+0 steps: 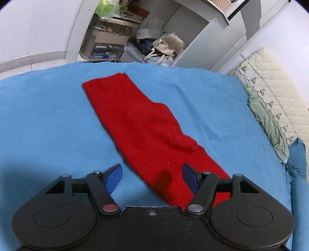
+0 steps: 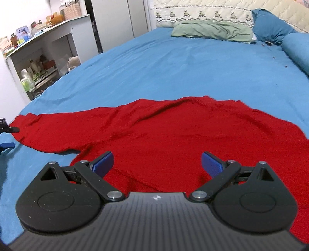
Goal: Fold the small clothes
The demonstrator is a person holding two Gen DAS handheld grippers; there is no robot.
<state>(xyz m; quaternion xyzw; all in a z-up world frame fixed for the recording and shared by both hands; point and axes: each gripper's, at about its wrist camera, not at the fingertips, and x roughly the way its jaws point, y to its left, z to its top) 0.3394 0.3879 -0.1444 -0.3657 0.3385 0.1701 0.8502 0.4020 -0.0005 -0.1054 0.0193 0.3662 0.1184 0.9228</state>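
Blue cotton bedsheet (image 2: 173, 63) covers a wide bed, smooth and faintly creased, with white shelving at the far left and a quilted cream headboard (image 2: 212, 11) behind a rumpled green pillow (image 2: 212, 30). Left gripper (image 1: 152, 174) tilts downward over the sheet, its blue-padded black jaws parted, with nothing pinched between them. Beneath and beyond it lies one sleeve of a soft, fuzzy red knit garment (image 1: 139, 123), a long flat band running from near right to far left. Right gripper (image 2: 156, 163) also angles down, jaws spread wide and empty, hovering above the garment's broad body (image 2: 173, 131). From here the sleeve stretches leftward across the sheet, towards the left gripper at the picture's left edge.
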